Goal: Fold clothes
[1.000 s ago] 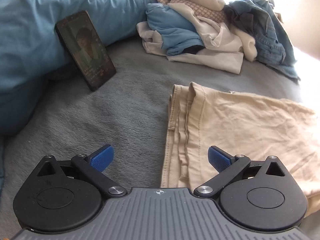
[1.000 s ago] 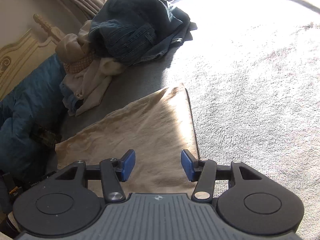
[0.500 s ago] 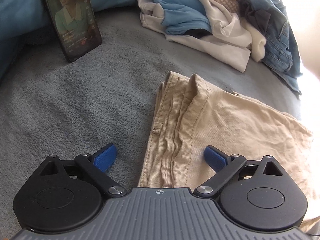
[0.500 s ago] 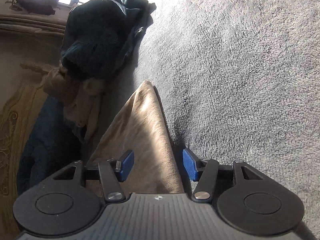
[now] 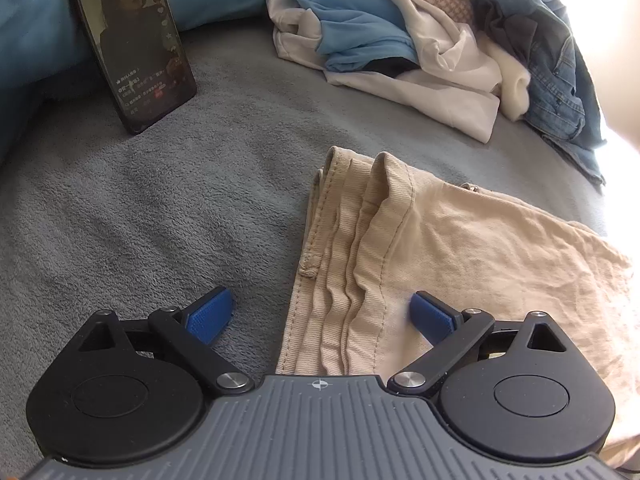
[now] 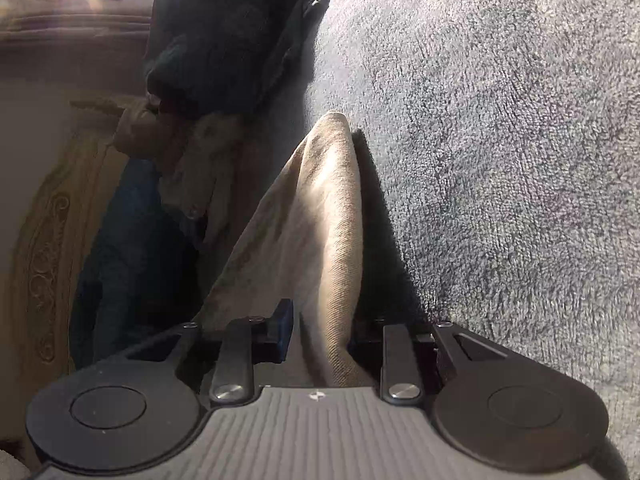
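Right wrist view: right gripper point(image 6: 320, 330) is closing on a raised edge of the beige trousers point(image 6: 320, 220); the pads look about on the cloth; a shallow bite could slip. Left gripper point(image 5: 322, 314) is spread wide astride the trousers' waistband point(image 5: 340, 264), holding nothing; trousers lie on the grey blanket point(image 5: 160, 220).

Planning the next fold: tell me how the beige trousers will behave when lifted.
Probably floppy: the beige trousers lie in soft wrinkled layers and will likely sag between grips. The stacked waistband layers may slide apart. The right gripper, jaws closing, has cloth bunching between them, suggesting easy pinching.
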`<state>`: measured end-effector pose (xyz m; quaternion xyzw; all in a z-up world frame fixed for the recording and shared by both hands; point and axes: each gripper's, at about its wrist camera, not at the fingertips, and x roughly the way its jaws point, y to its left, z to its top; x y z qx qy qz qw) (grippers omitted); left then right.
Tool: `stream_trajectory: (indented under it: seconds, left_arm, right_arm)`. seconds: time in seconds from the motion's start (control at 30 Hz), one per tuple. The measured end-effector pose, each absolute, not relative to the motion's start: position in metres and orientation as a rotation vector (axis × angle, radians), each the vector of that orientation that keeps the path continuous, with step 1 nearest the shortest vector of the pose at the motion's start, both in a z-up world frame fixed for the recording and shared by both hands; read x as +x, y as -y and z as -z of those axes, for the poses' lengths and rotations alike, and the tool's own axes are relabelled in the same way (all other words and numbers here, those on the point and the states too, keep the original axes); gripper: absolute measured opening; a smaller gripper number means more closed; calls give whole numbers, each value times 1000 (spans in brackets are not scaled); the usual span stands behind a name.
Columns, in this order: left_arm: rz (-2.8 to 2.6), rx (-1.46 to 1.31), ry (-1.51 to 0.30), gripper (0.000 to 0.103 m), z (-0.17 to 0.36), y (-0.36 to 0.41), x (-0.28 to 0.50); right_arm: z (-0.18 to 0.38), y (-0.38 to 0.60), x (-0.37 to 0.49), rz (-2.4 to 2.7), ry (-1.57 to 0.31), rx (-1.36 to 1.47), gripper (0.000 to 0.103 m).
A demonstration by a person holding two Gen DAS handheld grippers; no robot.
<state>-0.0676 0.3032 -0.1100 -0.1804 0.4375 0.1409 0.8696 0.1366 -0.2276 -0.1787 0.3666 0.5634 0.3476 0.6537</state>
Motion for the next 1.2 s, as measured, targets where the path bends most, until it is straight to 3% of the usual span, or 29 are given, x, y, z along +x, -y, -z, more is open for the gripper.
stream_trajectory:
  seconds: [0.07,0.27,0.47,0.77,0.9,1.2]
  left_arm:
    - [-302,-368,-911,96,111,-301,-68]
    - [-313,-358,-910,95,111,-297,-67]
    - [-278,-356,-924,75,105,-292,-64]
    - [-235,-393,-925,60,107,-291,-65]
    - [-210,-469,-937,48,107,-291,-65]
    - [-120,-500,-958,48,105,-266,-56]
  right_arm:
    - [176,220,130,-838,-1301,790,19]
    - [152,204,125,-765,-1260,699,10]
    - [127,217,119,-719,-1140,775,7]
    - [132,225,118,-681,-1124,761,6]
    - [128,230,119,-683,-1105,782,6]
    - [122,256,123,-635,-1082,787,5]
